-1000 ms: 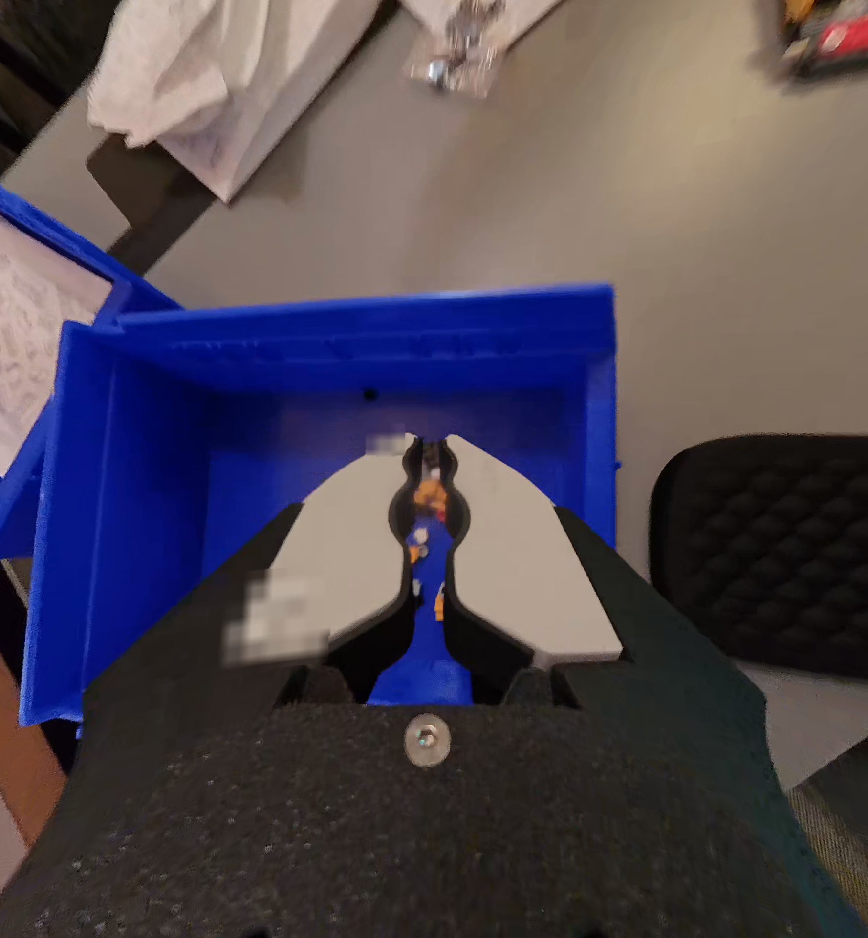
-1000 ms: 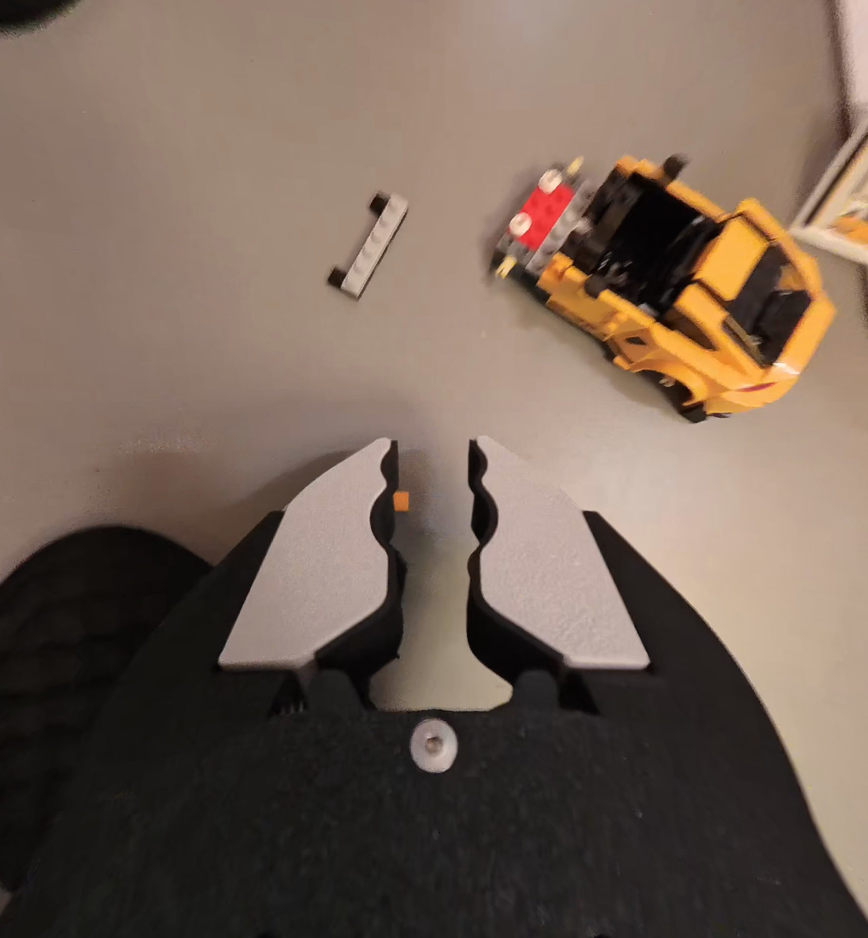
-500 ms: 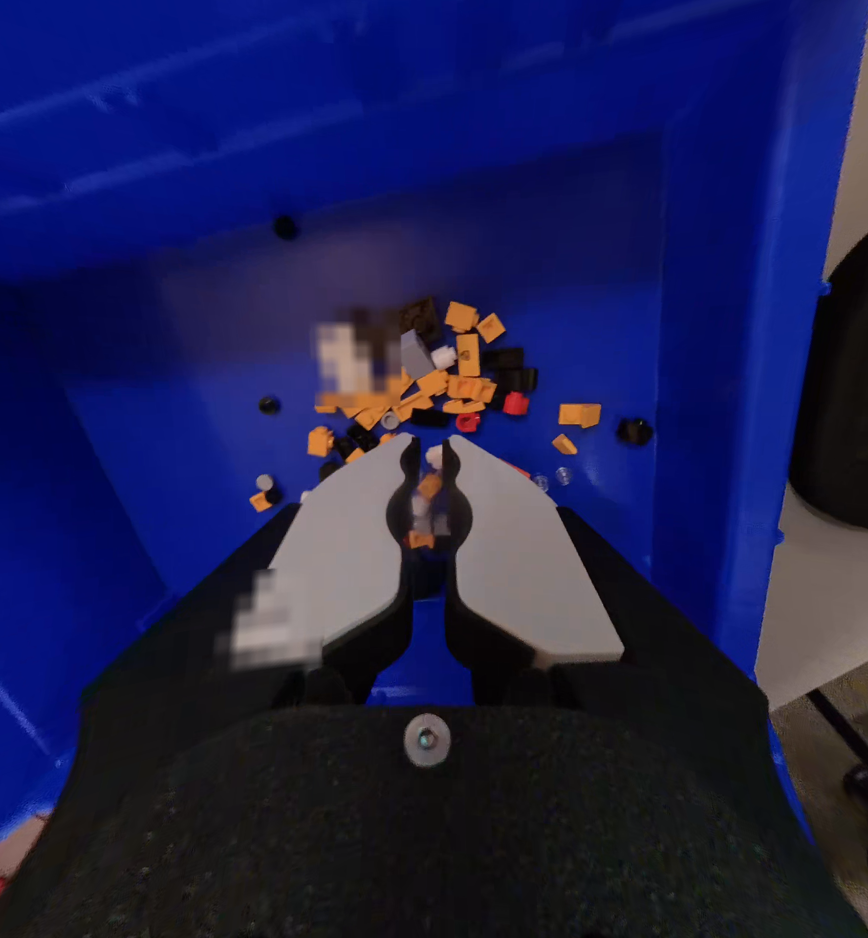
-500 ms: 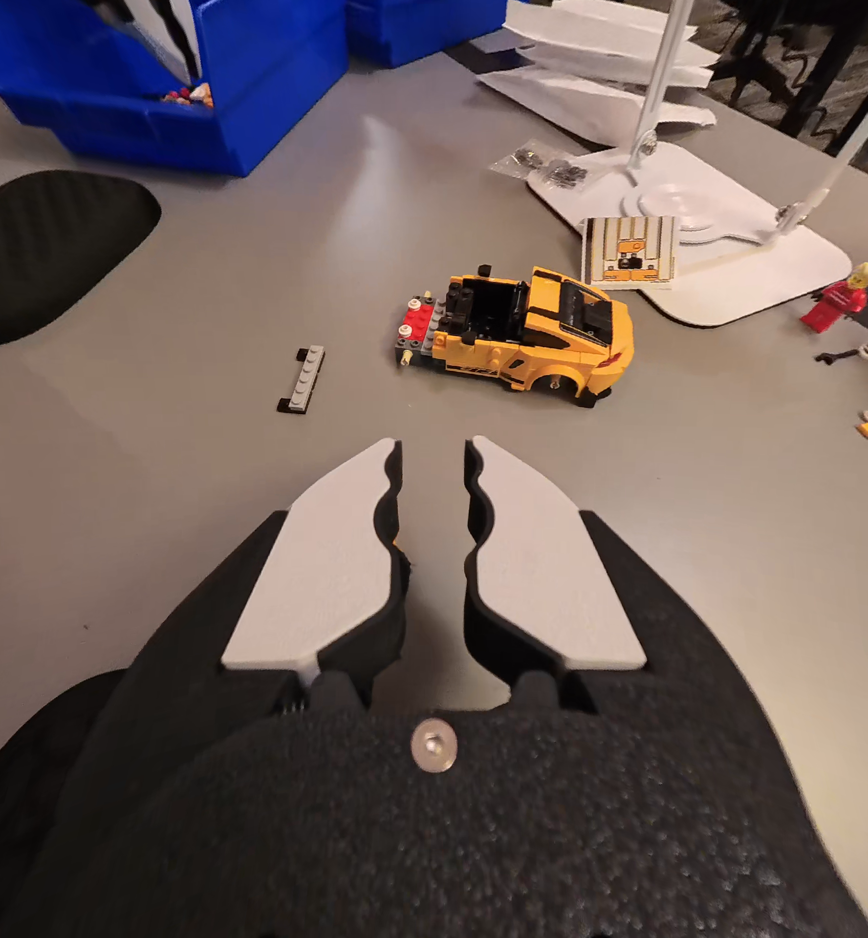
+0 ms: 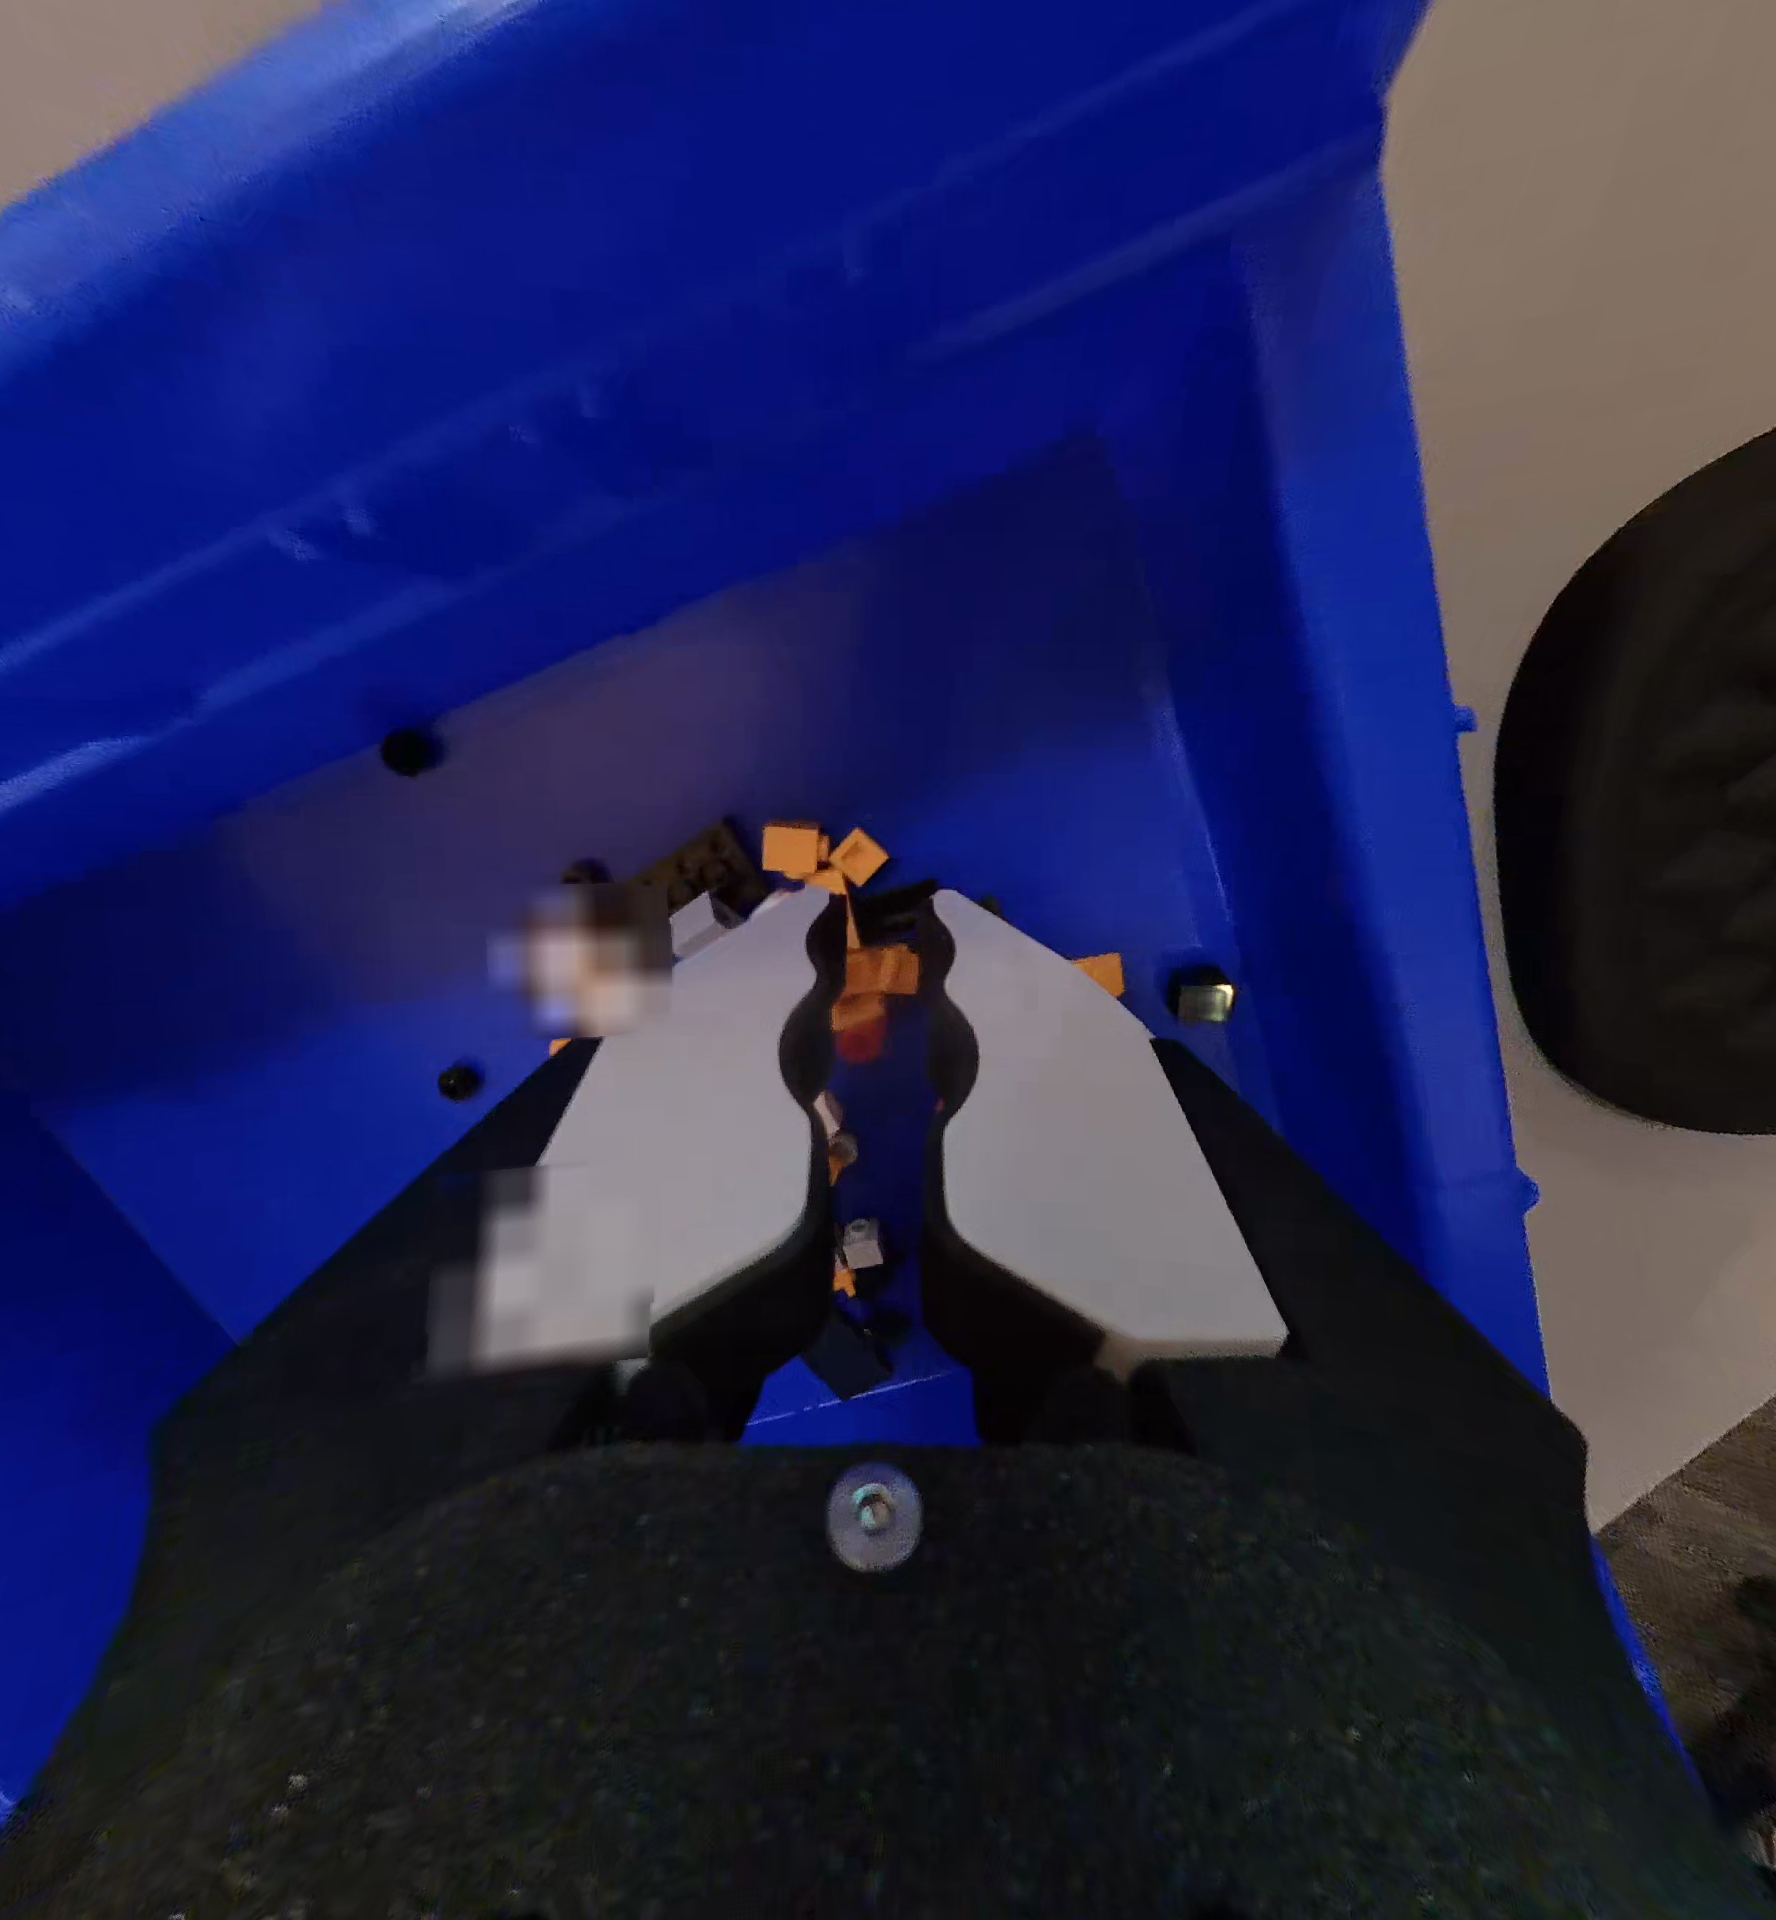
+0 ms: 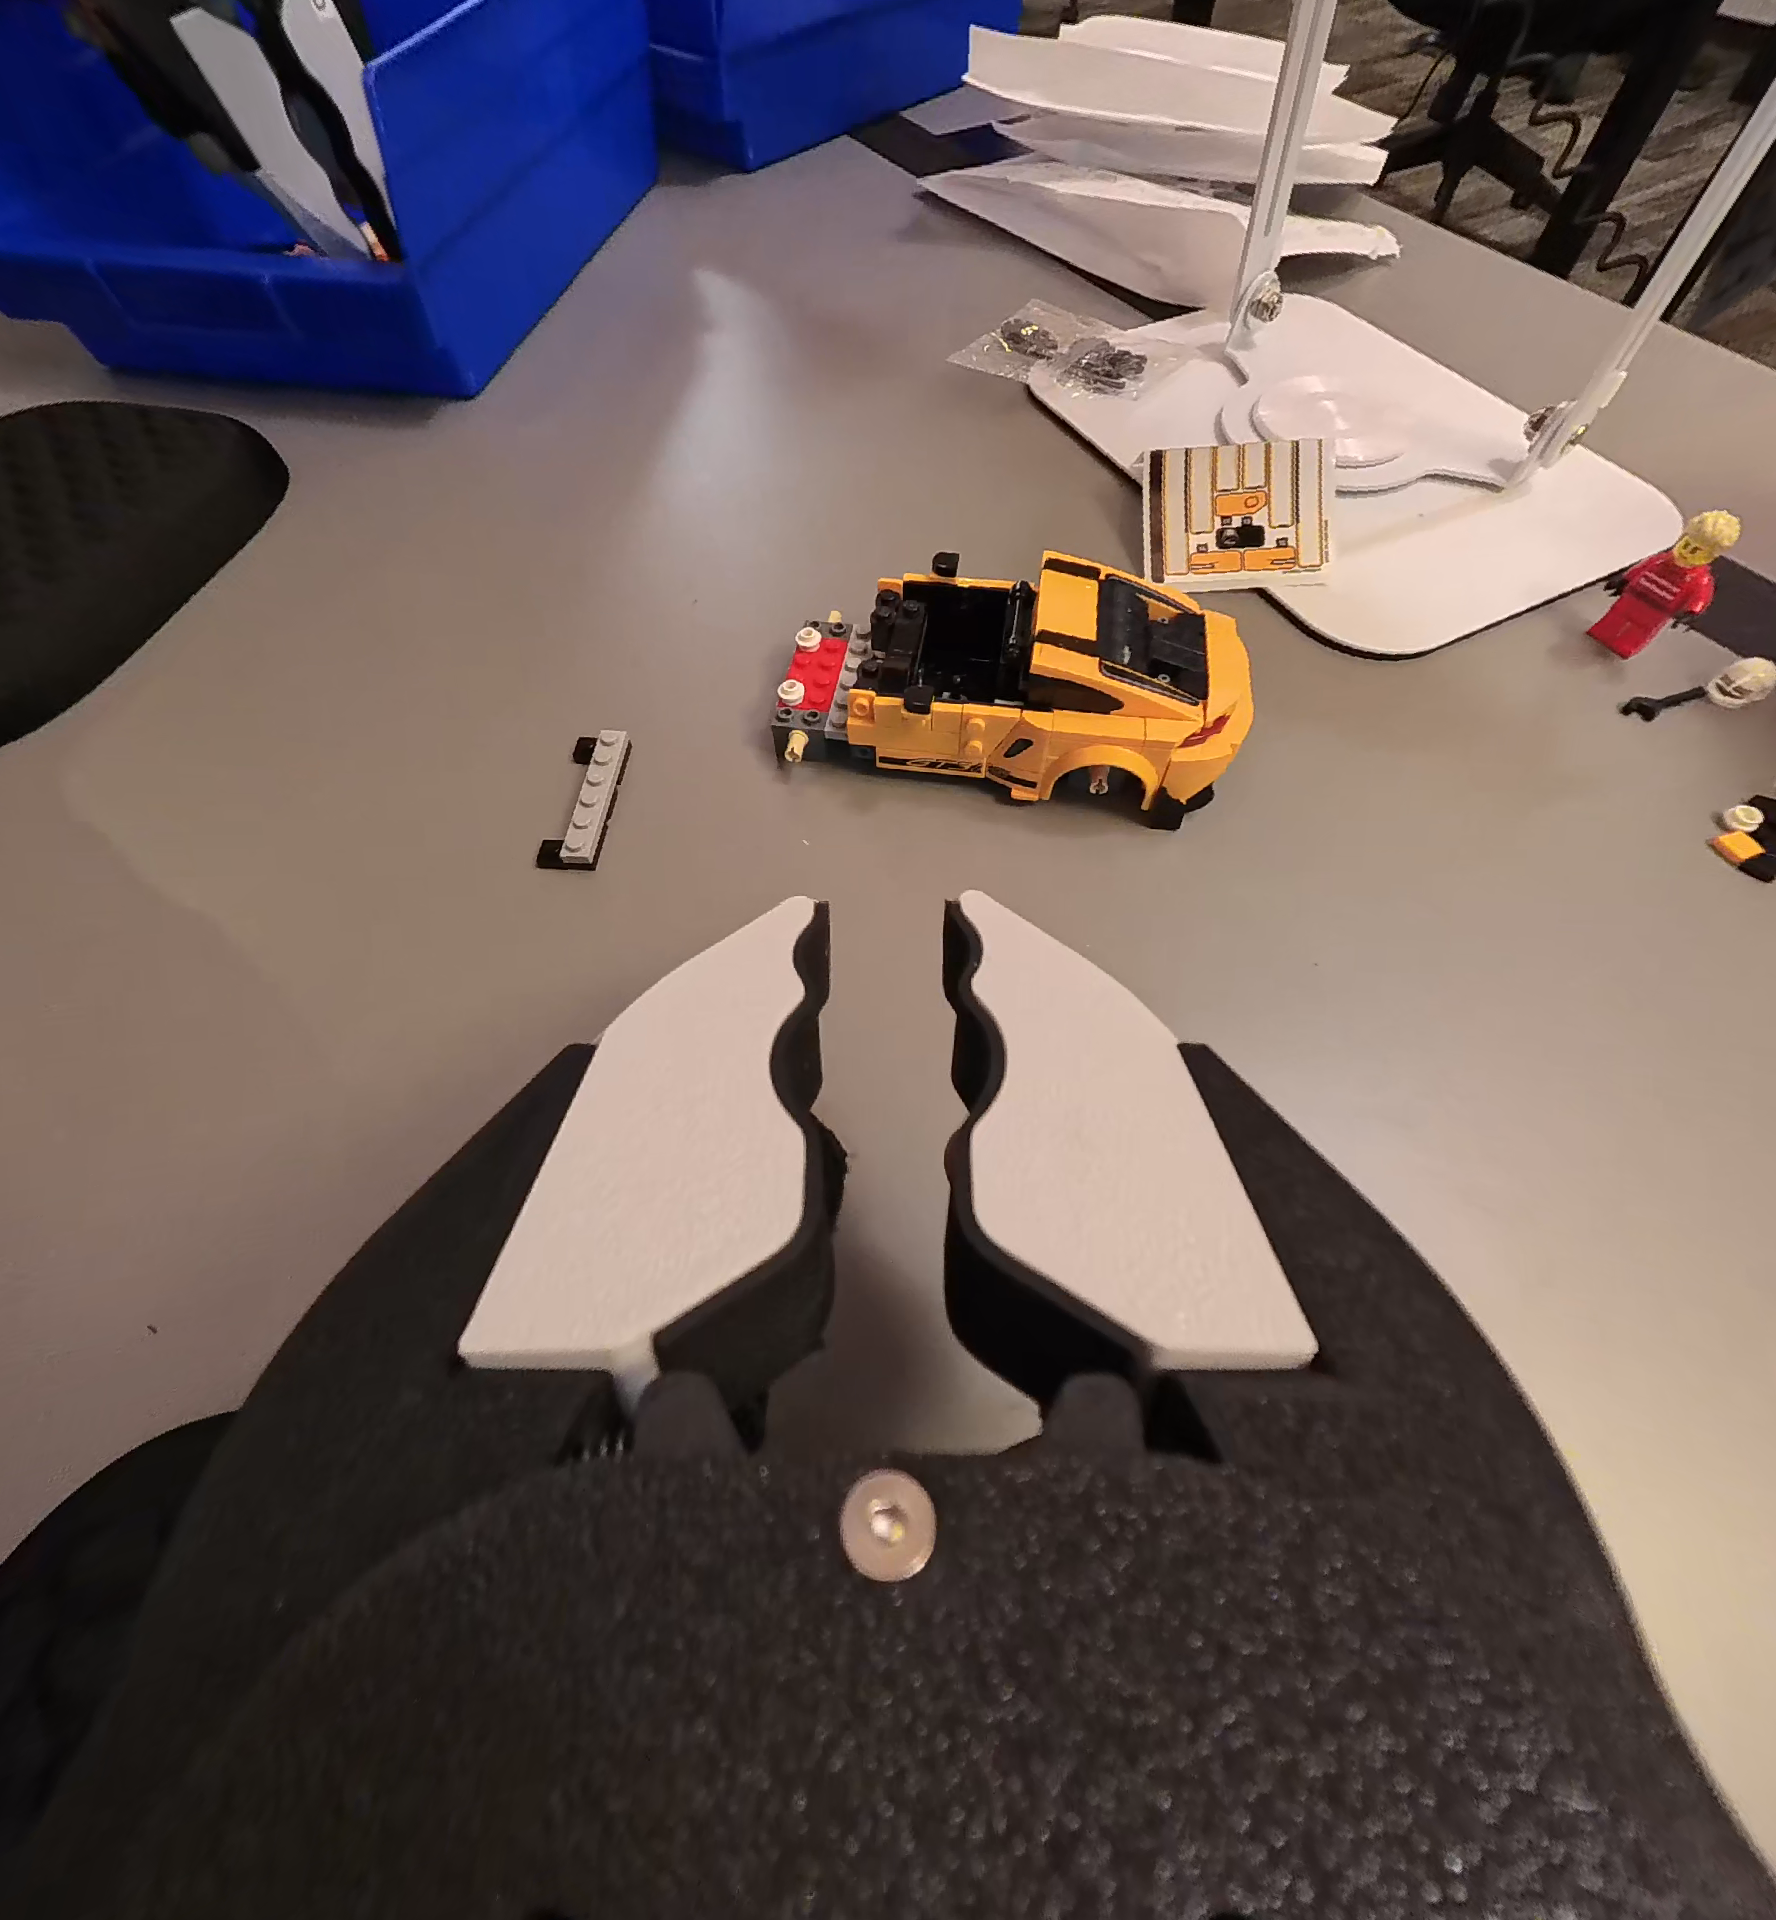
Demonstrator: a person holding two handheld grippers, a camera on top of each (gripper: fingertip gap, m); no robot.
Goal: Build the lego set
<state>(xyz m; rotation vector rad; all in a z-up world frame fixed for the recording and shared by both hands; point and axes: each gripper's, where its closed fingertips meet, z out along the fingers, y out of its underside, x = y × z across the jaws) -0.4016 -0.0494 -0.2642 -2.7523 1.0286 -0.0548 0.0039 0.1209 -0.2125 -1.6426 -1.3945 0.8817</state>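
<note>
**Left claw reaching into the parts bin, right claw waiting over the tabletop**

We are pushing our left claw (image 5: 879,914) down into the blue bin (image 5: 1310,727), and its fingertips are sitting at the near edge of a heap of loose bricks (image 5: 822,862), mostly orange with some black and grey. The heap is lying at twelve o'clock from the tips, and more small pieces are showing through the slot between the fingers. The fingers are standing a narrow gap apart; an orange piece is showing in that gap, but we cannot tell whether the claw is pinching it or merely passing over it. A black quilted pad (image 5: 1694,810) is lying outside the bin at three o'clock.

We are holding our right claw (image 6: 884,914) above the grey tabletop (image 6: 1383,1039), fingers parted and gripping nothing. The half-built yellow car (image 6: 1019,675) is standing well apart from the tips at about one o'clock, its red-and-grey studded end pointing toward nine o'clock. A grey plate on black end pieces (image 6: 588,800) is lying near the tips at eleven o'clock. The sticker sheet (image 6: 1237,514) is leaning just beyond the car on a white stand base (image 6: 1486,540). A red minifigure (image 6: 1663,592) is standing at two o'clock.
</note>
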